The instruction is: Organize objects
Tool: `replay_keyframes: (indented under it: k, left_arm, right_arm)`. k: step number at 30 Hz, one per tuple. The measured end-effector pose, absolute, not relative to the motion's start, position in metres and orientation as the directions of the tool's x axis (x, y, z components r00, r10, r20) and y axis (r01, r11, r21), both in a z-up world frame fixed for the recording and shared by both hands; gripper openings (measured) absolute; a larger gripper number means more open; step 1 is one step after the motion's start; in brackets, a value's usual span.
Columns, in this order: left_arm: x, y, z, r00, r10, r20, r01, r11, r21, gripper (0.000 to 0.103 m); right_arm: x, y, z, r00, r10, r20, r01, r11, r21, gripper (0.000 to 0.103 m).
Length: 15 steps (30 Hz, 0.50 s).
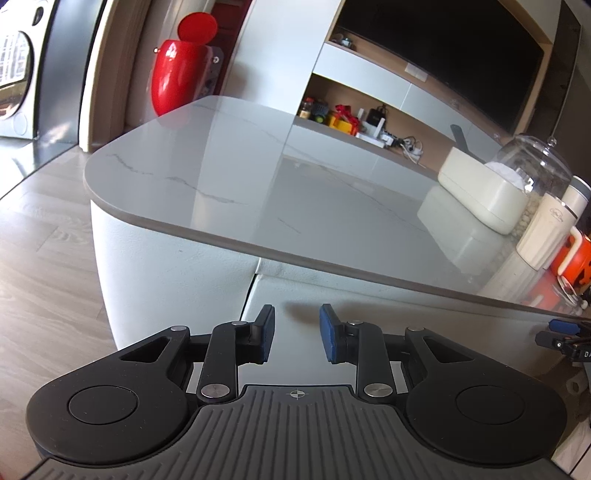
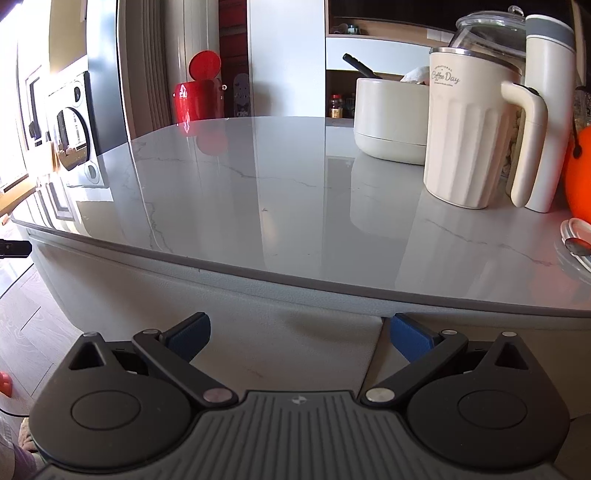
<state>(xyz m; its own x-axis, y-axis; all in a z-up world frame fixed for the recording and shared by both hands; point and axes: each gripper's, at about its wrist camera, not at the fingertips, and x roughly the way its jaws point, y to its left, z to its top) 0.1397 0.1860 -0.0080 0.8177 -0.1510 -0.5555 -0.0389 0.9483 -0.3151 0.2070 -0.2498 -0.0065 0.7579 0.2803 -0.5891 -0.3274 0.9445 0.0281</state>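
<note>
A cream ribbed "Coffee Day" mug (image 2: 465,136) with a handle stands on the grey marble table (image 2: 258,192) at the right, beside a tall cream flask (image 2: 546,110) and a cream tub (image 2: 388,118). A glass jar (image 2: 491,29) stands behind them. In the left wrist view the same tub (image 1: 484,192), jar (image 1: 532,166) and mug (image 1: 546,229) sit at the table's (image 1: 258,177) right. My left gripper (image 1: 297,334) is open and empty, below the table's front edge. My right gripper (image 2: 301,332) is wide open and empty, also below the front edge.
An orange object (image 2: 580,173) and a white dish with a spoon (image 2: 576,247) sit at the far right. A red bin (image 1: 177,74) hangs on the wall behind the table. A shelf with small items (image 1: 351,118) and a dark TV (image 1: 443,55) lie beyond.
</note>
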Motion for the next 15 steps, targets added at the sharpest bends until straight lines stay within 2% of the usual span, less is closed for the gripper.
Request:
replay_keyframes:
  k: [7,10,15]
  left_arm:
    - [0.1408,0.1937,-0.011,0.829,-0.139,-0.542,-0.069,0.936,-0.345,0.029]
    - [0.1405,0.1926,-0.0112,0.837,-0.157,-0.525,-0.039,0.939,-0.343,0.029]
    - [0.142,0.1943,-0.0112,0.841,-0.157,-0.518,-0.031,0.941,-0.337,0.029]
  right_arm:
    - [0.2019,-0.2386,-0.0084,0.771,0.232,-0.593,-0.294,0.956,-0.008,0.103]
    - [0.2053,-0.2393,-0.0119,0.75,0.228,-0.62,-0.283,0.959,0.011,0.103]
    - [0.2091,-0.2429,-0.0101,0.752,0.247,-0.611,-0.275,0.96,0.049,0.103]
